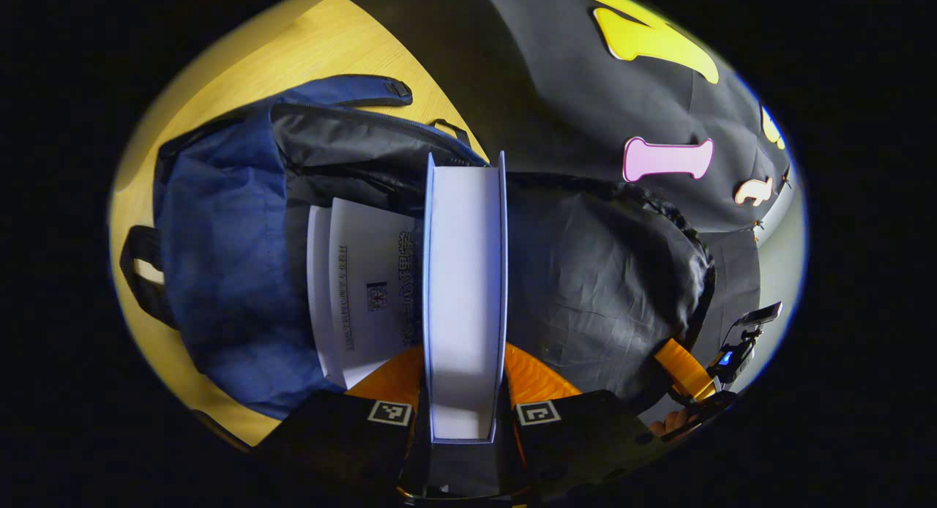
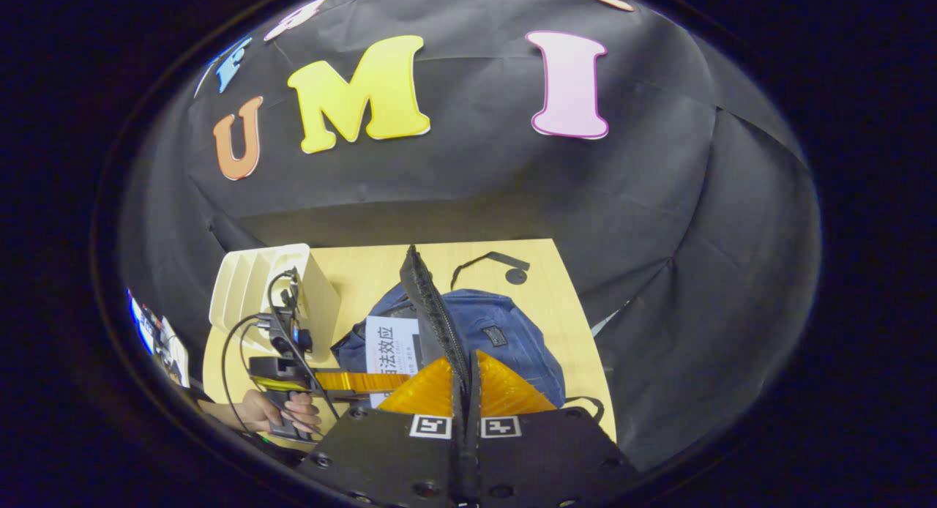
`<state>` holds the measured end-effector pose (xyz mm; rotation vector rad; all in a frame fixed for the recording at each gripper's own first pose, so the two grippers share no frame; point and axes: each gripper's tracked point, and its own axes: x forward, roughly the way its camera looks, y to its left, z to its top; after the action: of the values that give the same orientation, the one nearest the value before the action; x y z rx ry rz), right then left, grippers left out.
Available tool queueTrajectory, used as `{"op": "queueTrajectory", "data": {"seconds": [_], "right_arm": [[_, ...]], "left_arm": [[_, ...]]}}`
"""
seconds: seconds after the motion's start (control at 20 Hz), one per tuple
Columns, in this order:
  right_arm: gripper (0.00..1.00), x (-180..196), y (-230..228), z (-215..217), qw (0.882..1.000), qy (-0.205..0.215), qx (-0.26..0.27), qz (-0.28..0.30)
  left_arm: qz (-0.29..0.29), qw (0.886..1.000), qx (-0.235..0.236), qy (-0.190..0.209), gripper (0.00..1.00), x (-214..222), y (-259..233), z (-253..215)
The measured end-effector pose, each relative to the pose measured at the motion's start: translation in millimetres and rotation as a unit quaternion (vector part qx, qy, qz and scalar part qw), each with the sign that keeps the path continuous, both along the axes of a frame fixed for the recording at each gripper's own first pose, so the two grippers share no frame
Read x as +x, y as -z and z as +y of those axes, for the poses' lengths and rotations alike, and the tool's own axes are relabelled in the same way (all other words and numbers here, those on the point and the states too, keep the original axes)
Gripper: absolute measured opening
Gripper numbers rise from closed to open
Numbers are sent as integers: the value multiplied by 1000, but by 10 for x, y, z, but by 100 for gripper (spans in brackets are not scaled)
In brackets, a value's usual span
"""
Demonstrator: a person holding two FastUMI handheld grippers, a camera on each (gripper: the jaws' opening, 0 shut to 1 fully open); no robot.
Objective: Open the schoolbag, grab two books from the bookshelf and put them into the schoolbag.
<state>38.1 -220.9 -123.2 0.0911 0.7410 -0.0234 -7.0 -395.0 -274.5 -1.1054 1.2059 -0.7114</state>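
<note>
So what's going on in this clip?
A person with a gripper in each hand is packing a blue schoolbag on a wooden table. The left gripper clamps a white book edge-on over the open bag, beside another book already in it. The right gripper pinches the zipper flap, holding it up.
</note>
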Motion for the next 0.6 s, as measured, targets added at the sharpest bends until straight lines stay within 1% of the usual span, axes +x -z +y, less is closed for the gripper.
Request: {"op": "queueTrajectory", "data": {"seconds": [0.3,0.45,0.5,0.6], "right_arm": [[0,28,9,5,1000,-2,-2,5],[0,58,21,18,1000,-2,-1,5],[0,53,22,22,1000,-2,0,5],[0,49,50,25,1000,-2,1,8]], "left_arm": [[4,1000,-29,-8,38,22,154,-158],[10,999,-35,-7,41,28,176,-149],[11,999,-35,-5,42,25,193,-156],[27,1000,-2,4,46,-38,375,-156]]}}
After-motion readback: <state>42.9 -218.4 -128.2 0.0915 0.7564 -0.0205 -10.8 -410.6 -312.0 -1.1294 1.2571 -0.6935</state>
